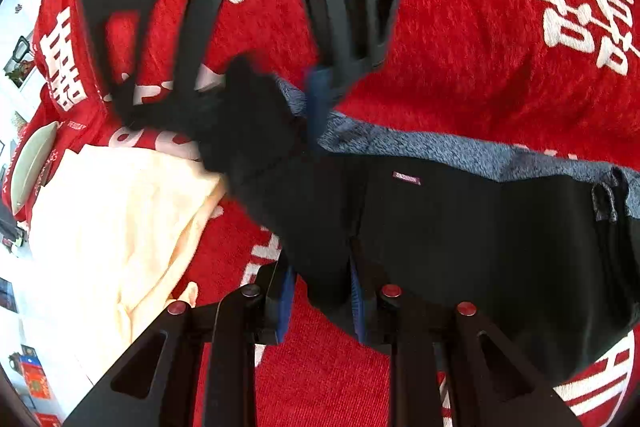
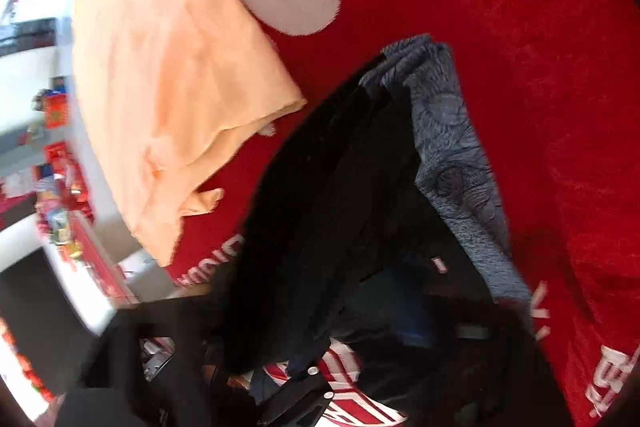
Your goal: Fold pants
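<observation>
Black pants [image 1: 460, 239] with a grey-blue waistband [image 1: 420, 147] lie on a red blanket. At the bottom of the left wrist view, my left gripper [image 1: 322, 295] is shut on a fold of the black cloth. My right gripper [image 1: 280, 107] reaches in from the top, and its blue pad [image 1: 318, 103] sits beside a raised bunch of the black cloth that it pinches. In the blurred right wrist view the pants [image 2: 320, 207] and waistband [image 2: 452, 147] drape over the right gripper's fingers and hide most of them.
A pale peach garment [image 1: 120, 219] [image 2: 172, 87] lies just left of the pants. The red blanket [image 1: 460, 47] [image 2: 520, 67] has large white characters. A pale plate [image 1: 34, 163] sits at its far left edge, and beyond it the surface drops to a cluttered room.
</observation>
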`<control>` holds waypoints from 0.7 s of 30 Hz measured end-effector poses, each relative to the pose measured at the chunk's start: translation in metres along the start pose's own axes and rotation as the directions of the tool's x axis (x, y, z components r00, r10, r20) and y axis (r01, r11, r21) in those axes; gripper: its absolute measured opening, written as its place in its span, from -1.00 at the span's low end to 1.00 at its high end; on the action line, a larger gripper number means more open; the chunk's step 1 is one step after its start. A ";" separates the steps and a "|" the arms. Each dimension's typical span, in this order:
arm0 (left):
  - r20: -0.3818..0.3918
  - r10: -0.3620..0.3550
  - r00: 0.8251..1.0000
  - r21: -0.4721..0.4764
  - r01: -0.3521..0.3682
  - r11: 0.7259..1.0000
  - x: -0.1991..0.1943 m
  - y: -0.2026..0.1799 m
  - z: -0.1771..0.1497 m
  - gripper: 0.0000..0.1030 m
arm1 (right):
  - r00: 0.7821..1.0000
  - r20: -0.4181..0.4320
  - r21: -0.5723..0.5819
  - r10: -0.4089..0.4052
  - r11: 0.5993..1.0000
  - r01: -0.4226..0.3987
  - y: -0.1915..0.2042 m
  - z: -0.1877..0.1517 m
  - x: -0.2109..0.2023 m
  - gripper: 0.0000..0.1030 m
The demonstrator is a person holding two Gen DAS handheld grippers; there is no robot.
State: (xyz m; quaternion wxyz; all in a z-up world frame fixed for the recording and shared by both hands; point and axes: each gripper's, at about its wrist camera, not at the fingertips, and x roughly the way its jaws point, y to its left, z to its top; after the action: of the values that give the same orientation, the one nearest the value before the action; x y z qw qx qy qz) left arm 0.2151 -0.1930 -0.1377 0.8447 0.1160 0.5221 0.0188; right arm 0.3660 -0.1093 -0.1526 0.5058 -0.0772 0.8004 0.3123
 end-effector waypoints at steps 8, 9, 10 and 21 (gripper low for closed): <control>0.067 -0.033 0.997 0.053 0.030 0.998 -0.029 -0.015 0.004 -0.51 | 0.961 0.234 0.008 0.147 0.988 -0.153 -0.030 -0.054 -0.031 -0.64; 0.080 -0.039 0.996 0.066 0.034 0.997 -0.035 -0.018 0.005 -0.51 | 0.951 0.263 0.010 0.161 0.986 -0.169 -0.033 -0.062 -0.037 -0.64; 0.092 -0.044 0.995 0.078 0.037 0.996 -0.040 -0.020 0.005 -0.51 | 0.942 0.288 0.012 0.172 0.983 -0.183 -0.036 -0.070 -0.041 -0.64; 0.225 -0.189 0.956 0.240 0.134 0.961 -0.115 -0.049 0.006 -0.51 | 0.738 0.615 0.042 0.278 0.923 -0.382 -0.071 -0.196 -0.101 -0.63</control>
State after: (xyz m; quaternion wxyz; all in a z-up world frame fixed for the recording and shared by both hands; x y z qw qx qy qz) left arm 0.1640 -0.2590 -0.0449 0.8832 0.1681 0.4199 -0.1237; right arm 0.2962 -0.2987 -0.0384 0.6728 0.2108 0.6234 0.3380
